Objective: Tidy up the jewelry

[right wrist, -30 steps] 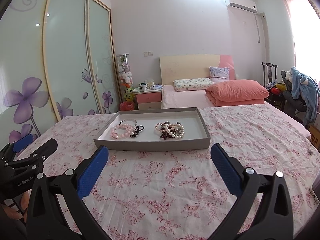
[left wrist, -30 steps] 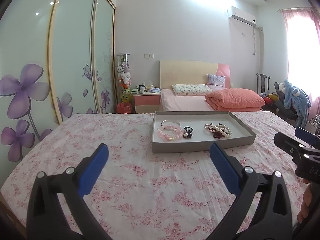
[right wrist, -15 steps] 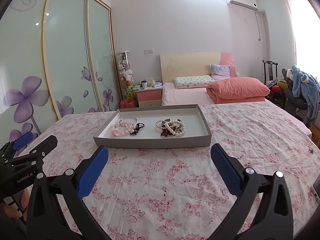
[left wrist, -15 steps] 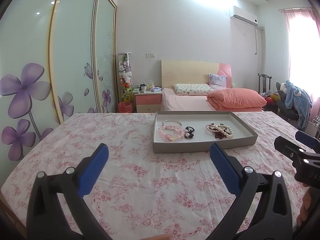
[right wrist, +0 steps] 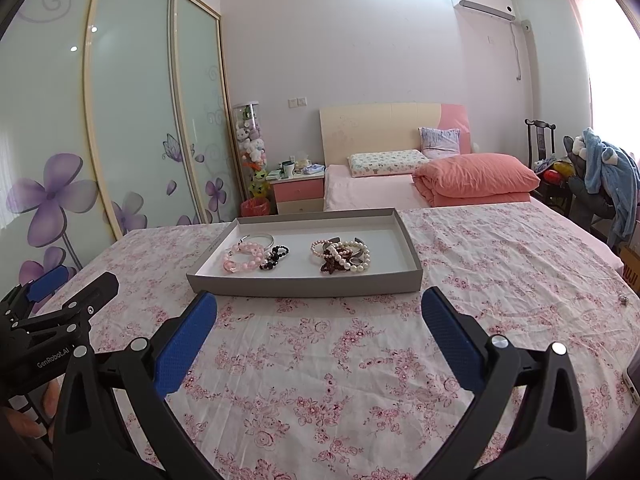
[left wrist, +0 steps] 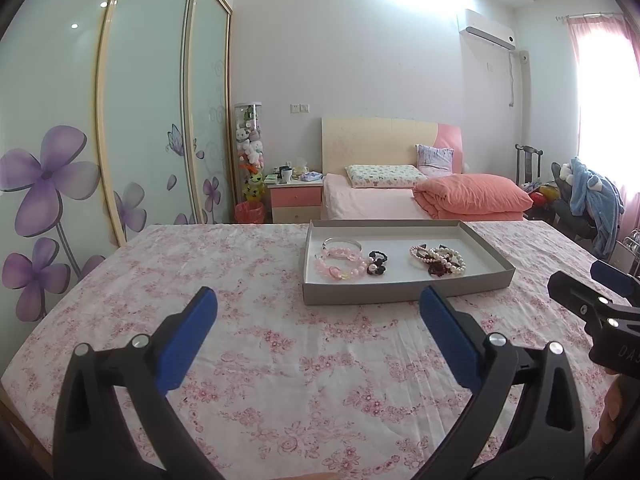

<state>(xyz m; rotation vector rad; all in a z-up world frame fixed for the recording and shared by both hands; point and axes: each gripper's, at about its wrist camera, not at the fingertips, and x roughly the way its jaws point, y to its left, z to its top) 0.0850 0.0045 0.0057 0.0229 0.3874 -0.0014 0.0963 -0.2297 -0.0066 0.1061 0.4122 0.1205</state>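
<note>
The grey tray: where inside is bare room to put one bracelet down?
In the shallow grey cardboard tray, bare floor lies along the right wall and the far wall. The pink bead bracelets and the white pearl bracelet pile crowd the left and middle.

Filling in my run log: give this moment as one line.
left gripper: open, empty | right gripper: open, empty | shallow grey cardboard tray: on floral cloth, holding bracelets | phase: approach, nothing grasped

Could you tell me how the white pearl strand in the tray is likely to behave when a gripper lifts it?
The white pearl strand lies in loose loops, so it will probably hang limp. It overlaps the dark red beads, which may drag along. Round, glossy beads could slip between the pads.
</note>
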